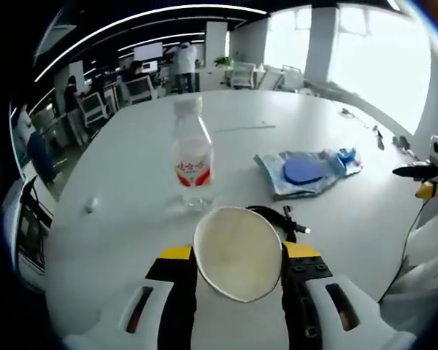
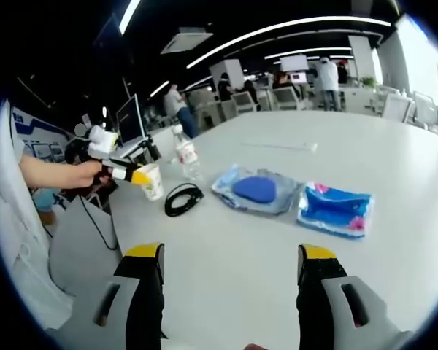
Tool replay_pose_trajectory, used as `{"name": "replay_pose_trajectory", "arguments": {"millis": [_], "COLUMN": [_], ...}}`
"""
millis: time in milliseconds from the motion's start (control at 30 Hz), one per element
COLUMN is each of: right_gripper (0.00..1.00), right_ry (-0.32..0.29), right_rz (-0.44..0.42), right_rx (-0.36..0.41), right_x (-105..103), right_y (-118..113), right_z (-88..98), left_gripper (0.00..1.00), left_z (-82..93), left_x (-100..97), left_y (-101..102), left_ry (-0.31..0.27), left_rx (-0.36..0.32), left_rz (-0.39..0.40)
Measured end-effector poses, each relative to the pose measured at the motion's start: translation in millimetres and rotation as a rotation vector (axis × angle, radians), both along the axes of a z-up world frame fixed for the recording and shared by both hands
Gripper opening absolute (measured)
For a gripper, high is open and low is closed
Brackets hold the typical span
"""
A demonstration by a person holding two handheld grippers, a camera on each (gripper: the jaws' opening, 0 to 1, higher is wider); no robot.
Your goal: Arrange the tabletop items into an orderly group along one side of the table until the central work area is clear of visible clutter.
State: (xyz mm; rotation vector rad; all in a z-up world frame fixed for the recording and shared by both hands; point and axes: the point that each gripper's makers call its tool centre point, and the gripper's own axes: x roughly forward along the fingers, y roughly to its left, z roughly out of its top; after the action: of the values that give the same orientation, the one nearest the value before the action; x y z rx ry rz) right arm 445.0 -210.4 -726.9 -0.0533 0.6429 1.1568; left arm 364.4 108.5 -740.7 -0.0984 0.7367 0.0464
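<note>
Left tool point(image 1: 237, 257) clamped on paper cup point(image 1: 238, 252), right tool point(image 2: 230, 266) spread

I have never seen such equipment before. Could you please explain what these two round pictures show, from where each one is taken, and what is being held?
A person holds a two-jaw gripper in each hand, and each gripper carries a fisheye camera, so the pictures are round. In the left gripper view, the left gripper is shut on a paper cup. Beyond it on the white table stand a water bottle and a plastic bag with a blue disc, and a black cable lies behind the cup. In the right gripper view, the right gripper is open and holds nothing. Farther on lie the same bag, a blue packet and the cable. At the left there, the person's hand holds the other gripper with the cup.
</note>
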Motion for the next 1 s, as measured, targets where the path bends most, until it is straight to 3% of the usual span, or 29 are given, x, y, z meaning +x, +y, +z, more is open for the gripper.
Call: {"name": "replay_pose_trajectory", "arguments": {"millis": [400, 733, 1000], "right_gripper": [0.72, 0.72, 0.72], "right_ry": [0.004, 0.004, 0.006], "right_rz": [-0.036, -0.058, -0.070], "right_rx": [0.003, -0.001, -0.002], "right_x": [5, 8, 10], "right_y": [-11, -20, -25], "right_z": [-0.9, -1.2, -1.4], "left_gripper": [0.40, 0.40, 0.39], "left_z": [13.2, 13.7, 16.7], "left_x": [42.0, 75.1, 95.0], "left_y": [-9, -22, -17], "left_ry": [-0.067, -0.094, -0.117], "left_rx": [0.005, 0.009, 0.009], "left_rz": [-0.006, -0.029, -0.023]}}
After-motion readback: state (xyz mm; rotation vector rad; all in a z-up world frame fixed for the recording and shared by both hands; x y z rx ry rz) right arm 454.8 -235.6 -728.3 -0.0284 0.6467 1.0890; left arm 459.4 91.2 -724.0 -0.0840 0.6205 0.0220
